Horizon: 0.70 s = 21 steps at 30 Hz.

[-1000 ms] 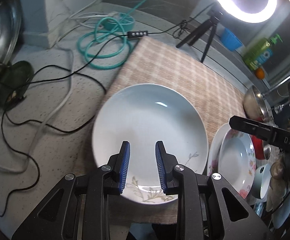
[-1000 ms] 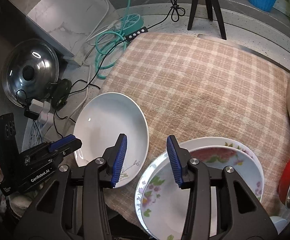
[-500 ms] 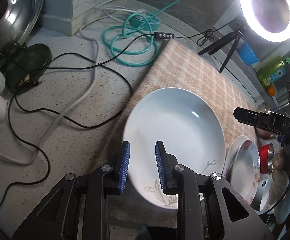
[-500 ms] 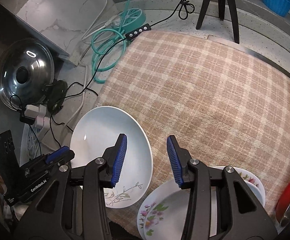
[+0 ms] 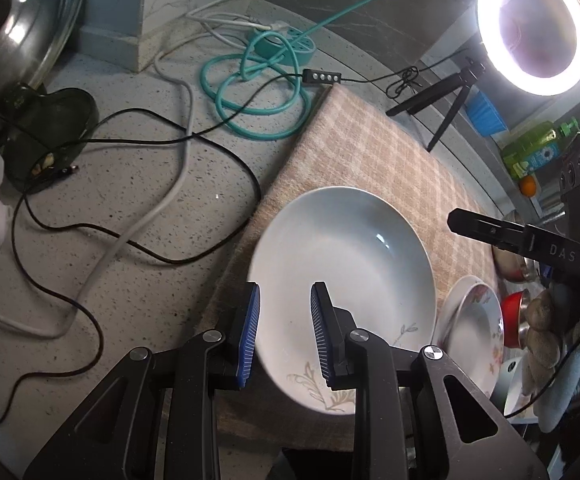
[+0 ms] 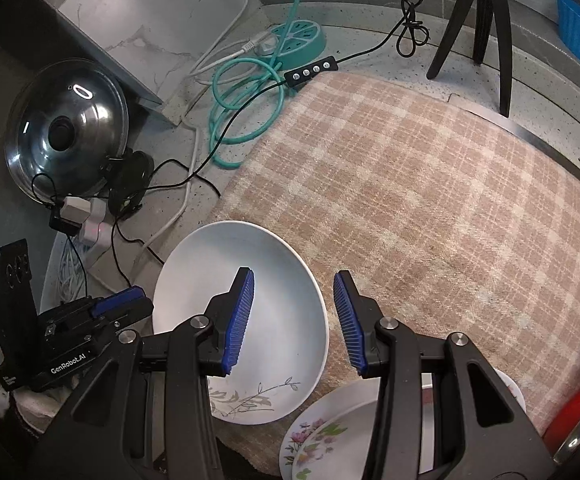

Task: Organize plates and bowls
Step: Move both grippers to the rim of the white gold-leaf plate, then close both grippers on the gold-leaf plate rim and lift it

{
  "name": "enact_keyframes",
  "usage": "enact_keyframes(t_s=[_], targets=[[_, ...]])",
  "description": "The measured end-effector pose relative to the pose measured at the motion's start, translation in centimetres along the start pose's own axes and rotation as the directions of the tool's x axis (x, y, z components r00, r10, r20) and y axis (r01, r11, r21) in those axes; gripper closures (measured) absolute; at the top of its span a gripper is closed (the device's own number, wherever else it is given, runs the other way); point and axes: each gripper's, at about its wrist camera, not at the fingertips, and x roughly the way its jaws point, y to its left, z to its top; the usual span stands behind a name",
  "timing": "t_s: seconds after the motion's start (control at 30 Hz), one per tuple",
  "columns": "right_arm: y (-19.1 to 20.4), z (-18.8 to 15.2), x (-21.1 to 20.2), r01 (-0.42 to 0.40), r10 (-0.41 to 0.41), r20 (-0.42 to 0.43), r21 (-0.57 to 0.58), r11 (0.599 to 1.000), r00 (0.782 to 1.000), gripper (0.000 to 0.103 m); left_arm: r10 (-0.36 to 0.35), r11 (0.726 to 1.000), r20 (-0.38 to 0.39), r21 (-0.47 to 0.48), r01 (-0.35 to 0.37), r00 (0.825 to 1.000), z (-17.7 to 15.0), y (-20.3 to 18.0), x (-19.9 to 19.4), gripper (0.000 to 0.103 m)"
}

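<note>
The white plate (image 5: 346,280) lies flat at the near left corner of the checked cloth (image 6: 430,200), its left rim just over the cloth's edge toward the speckled counter (image 5: 130,220). Expect it to be glazed ceramic: stiff, fairly heavy for a two-finger pinch, slick, and likely to chip if it knocks its neighbours. The only real place to hold it is the rim; judge the near edge with the leaf sprig, or the left edge that overhangs the cloth, as the easiest to get a finger under.

Your left gripper (image 5: 284,332) hangs over the near part of the plate with its blue pads (image 5: 250,332) apart and nothing between them. Your right gripper (image 6: 292,320) is also spread and empty, with one pad over the plate's right side and the other over bare cloth.

Just to the right of the white plate sit the floral plates (image 6: 330,440), stacked and close to its rim, so lift clear before you slide sideways. Farther right a red bowl (image 5: 514,312) shows. Loose cables (image 5: 194,140) trail across the counter to the left, near a pot lid (image 6: 66,132); keep the rim away from them.
</note>
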Motion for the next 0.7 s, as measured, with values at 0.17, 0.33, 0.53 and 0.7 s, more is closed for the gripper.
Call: enact_keyframes(t_s=[0.17, 0.33, 0.53, 0.7], targets=[[-0.2, -0.3, 0.5, 0.002, -0.003, -0.036, -0.015, 1.0, 0.999, 0.06, 0.001, 0.999, -0.028, 0.042, 0.001, 1.0, -0.4, -0.3, 0.3, 0.079], [-1.0, -0.9, 1.2, -0.012, 0.013, -0.068, 0.007, 1.0, 0.998, 0.06, 0.019, 0.999, -0.023, 0.028, -0.018, 1.0, -1.4, 0.7, -0.1, 0.079], [-1.4, -1.4, 2.5, -0.023, 0.026, -0.112, 0.026, 0.999, 0.993, 0.06, -0.005, 0.999, -0.052, -0.034, 0.003, 0.999, -2.2, 1.9, 0.7, 0.079], [-1.3, -1.8, 3.4, -0.042, 0.045, -0.135, 0.024, 0.999, 0.99, 0.061, -0.041, 0.996, -0.083, -0.079, 0.034, 0.996, -2.7, 2.1, 1.6, 0.079]])
